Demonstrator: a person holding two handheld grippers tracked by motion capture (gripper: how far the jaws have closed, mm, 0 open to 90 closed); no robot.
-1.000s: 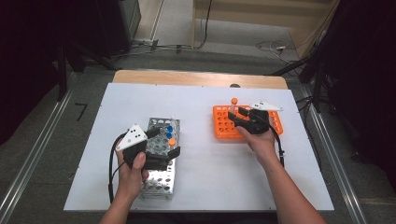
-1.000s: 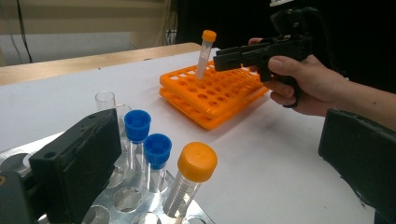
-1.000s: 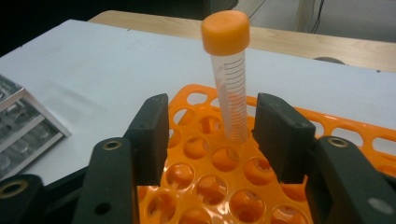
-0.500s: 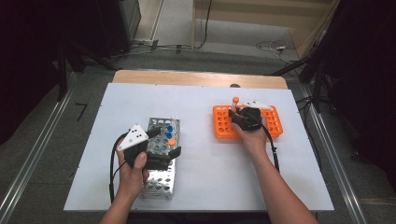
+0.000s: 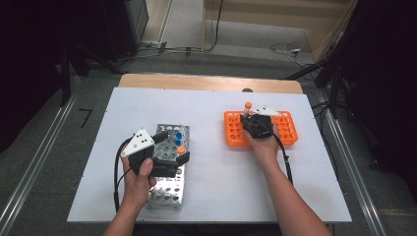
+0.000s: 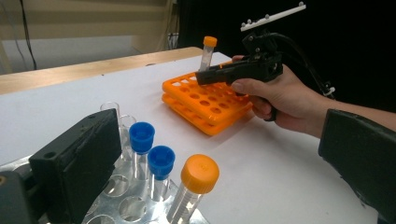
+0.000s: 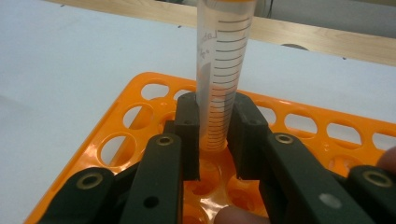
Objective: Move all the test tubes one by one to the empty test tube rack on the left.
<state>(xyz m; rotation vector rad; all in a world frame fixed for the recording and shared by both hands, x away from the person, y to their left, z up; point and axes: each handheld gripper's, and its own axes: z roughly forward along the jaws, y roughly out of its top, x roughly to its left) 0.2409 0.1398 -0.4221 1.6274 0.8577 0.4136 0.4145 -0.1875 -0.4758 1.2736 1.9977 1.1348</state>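
right gripper (image 7: 215, 140) fingers clamping graduated tube (image 7: 224, 70), orange rack (image 7: 116, 135)

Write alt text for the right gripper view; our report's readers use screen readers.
The right gripper has its two black jaws shut on a clear graduated tube, held upright over the holes of an orange rack. The rack sits on a white table with a wooden strip at its far edge.

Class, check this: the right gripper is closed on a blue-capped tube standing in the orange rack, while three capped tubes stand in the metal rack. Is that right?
Not quite: the tube in the right gripper has an orange cap, not a blue one, as the left gripper view shows. The rest stands: it is in the orange rack, and three capped tubes stand in the metal rack.
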